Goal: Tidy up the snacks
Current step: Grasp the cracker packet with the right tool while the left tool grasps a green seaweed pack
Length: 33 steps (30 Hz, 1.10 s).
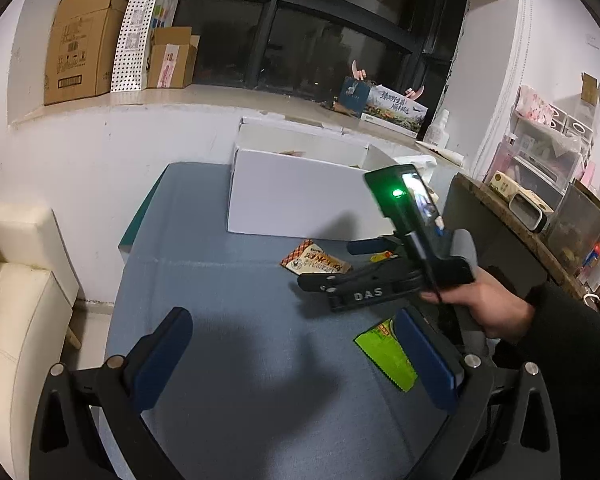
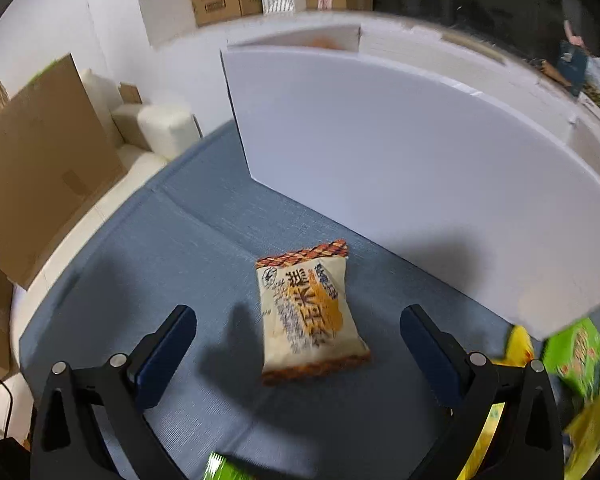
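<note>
- Two grippers, both with fingers spread apart and gripping nothing; the right gripper (image 2: 298,344) hovers low, its blue pads flanking the cream snack packet (image 2: 310,314) just ahead, likely lining up a grasp.
- Left gripper (image 1: 296,354) hangs back over bare blue tablecloth (image 1: 228,280), a green packet (image 1: 386,354) beside its right finger.
- Beyond the cream packet stands the white box (image 2: 400,160), probably the destination.
- Packet print is Chinese, too blurred to read; "DAS" shows on the right gripper's body.
</note>
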{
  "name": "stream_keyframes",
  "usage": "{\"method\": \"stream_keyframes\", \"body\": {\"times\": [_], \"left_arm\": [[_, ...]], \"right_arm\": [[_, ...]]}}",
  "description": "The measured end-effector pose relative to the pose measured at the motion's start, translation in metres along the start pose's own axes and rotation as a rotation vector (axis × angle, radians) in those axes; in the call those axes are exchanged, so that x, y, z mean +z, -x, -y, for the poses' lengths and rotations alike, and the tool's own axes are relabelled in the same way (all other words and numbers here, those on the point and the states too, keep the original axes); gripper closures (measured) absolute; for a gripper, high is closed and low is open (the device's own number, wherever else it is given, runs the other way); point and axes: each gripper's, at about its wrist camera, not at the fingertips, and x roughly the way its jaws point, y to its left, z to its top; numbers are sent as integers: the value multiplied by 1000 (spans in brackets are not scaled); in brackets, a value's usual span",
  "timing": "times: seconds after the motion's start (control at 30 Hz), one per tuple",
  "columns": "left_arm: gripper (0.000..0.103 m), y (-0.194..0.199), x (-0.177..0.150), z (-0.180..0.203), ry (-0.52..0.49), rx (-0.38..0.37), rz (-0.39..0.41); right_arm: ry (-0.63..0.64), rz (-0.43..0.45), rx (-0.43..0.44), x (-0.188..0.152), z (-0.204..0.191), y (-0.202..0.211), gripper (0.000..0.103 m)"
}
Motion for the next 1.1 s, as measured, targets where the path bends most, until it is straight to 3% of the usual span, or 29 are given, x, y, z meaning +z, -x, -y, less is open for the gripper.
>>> {"method": "stream_keyframes", "body": {"times": [0.13, 0.23, 0.27, 0.43, 0.63, 0.77, 0.93, 1.1], "left_arm": [[0, -1, -3, 0, -12, 2, -10], [0, -3, -4, 0, -10, -1, -15], [0, -4, -5, 1, -10, -1, -18], [0, -8, -4, 8, -46, -11, -34], [0, -30, -5, 39, -195, -81, -112], [0, -58, -8, 81, -375, -155, -177], [0, -102, -12, 118, -494, -284, -307], [0, -144, -18, 143, -603, -314, -409]], "right_arm": [[2, -20, -10, -1, 4, -11, 2], [18, -16, -47, -3, 6, -10, 31], [21, -10, -34, -3, 6, -7, 54], [28, 22, -10, -9, 7, 13, 55], [-125, 223, 47, -30, 37, 107, 55], [-198, 338, 38, -67, 57, 182, 55], [-272, 409, -5, -112, 66, 231, 55], [-407, 465, 18, -159, 81, 261, 55]]}}
